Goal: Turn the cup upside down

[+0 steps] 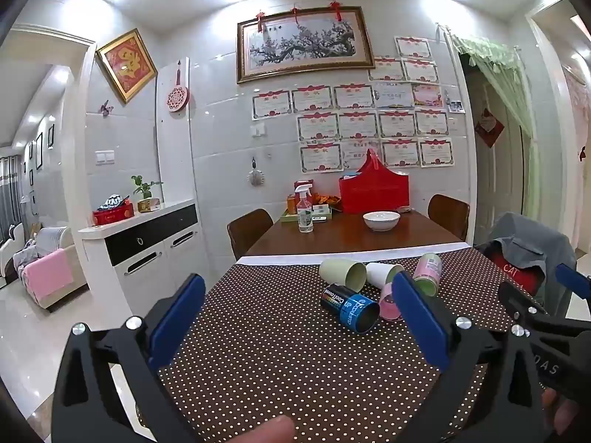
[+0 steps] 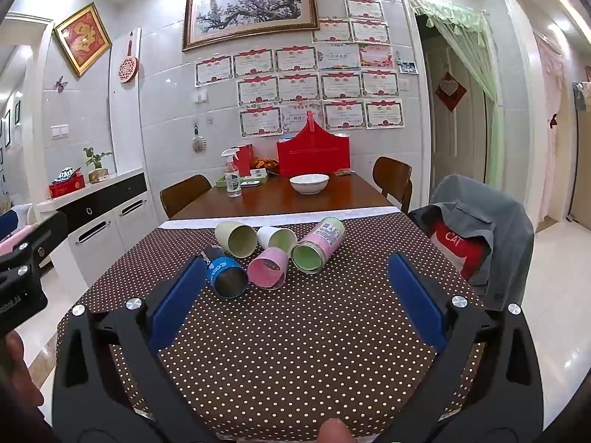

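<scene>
Left wrist view: left gripper (image 1: 299,319) is held with jaws spread wide, nothing between them, above the dotted tablecloth (image 1: 277,350). Right gripper (image 2: 295,297) is likewise seen wide apart and empty. Five cups are clustered on their sides mid-cloth, mouths toward the cameras: blue cup (image 2: 226,272), pink cup (image 2: 267,268), pale green cup (image 2: 236,238), white cup (image 2: 276,238), labelled pink cup (image 2: 319,245). White bowl (image 2: 309,183) is seen on the wooden table beyond.
</scene>
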A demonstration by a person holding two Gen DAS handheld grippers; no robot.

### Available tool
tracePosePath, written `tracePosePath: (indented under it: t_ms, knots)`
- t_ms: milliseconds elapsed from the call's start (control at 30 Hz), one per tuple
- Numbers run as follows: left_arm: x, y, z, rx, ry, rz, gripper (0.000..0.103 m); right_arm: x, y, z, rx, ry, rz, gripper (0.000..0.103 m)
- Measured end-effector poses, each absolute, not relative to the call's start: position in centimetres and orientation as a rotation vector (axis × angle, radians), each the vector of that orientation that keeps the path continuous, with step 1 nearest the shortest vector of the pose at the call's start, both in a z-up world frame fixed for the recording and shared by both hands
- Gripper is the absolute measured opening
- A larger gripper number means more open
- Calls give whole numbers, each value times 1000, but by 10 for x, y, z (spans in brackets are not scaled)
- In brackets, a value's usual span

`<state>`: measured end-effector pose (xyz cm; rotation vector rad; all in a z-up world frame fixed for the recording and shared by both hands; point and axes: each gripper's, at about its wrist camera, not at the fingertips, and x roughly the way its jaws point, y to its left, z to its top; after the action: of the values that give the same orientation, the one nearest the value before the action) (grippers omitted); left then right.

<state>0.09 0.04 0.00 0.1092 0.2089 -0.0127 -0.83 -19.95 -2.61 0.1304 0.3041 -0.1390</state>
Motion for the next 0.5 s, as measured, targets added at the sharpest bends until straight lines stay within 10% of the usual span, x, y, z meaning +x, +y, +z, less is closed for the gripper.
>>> tracePosePath:
  t_ms: [500]
  knots:
    - [1, 0, -2, 108, 202, -2, 99, -11, -195, -20, 125, 287, -137, 97]
